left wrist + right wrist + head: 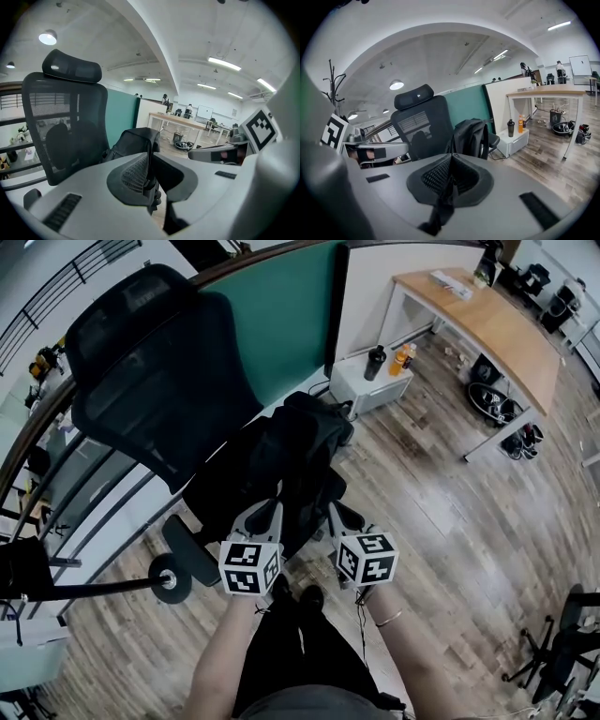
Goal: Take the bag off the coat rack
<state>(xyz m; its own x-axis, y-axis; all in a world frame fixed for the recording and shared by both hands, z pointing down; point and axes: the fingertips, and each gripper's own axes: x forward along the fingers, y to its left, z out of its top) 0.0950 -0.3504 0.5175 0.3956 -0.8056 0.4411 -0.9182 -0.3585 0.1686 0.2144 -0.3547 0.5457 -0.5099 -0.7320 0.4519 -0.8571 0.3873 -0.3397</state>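
A black bag (291, 465) lies slumped on the seat of a black mesh office chair (141, 362). Both grippers are at the bag's near edge, side by side. My left gripper (270, 514) is shut on a black strap of the bag, which shows bunched between its pads (151, 180). My right gripper (334, 514) is shut on another black strap, which hangs down from between its pads (449, 180). The bag's body stands beyond the jaws in both gripper views (136, 140) (471, 136). The coat rack (333, 89) stands off to the left, its round base (169, 577) on the floor.
A green partition (281, 315) is behind the chair. Past it to the right are a low white cabinet (370, 385) with bottles on top and a wooden desk (487, 324). A railing (84, 493) runs along the left. The floor is wood planks.
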